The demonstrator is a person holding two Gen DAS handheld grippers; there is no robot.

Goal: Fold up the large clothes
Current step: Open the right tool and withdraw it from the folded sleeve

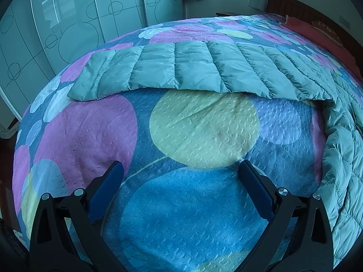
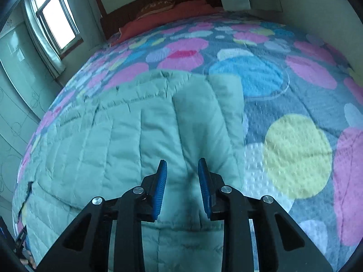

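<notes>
A quilted jacket (image 1: 181, 68) is spread flat on the bedspread (image 1: 181, 204). From the left gripper (image 1: 181, 170), whose jaws are set wide apart over bare bedspread, one jacket sleeve is seen lying crosswise well ahead, and the jacket body is found to the right. A wardrobe (image 1: 68, 22) is placed beyond the bed, ahead and to the left. The right gripper (image 2: 182, 170), jaws narrowly parted, is held above the jacket (image 2: 113, 140); bare bedspread (image 2: 295, 90) lies to its right, and a pillow (image 2: 156, 6) and headboard (image 2: 127, 9) are set far ahead.
</notes>
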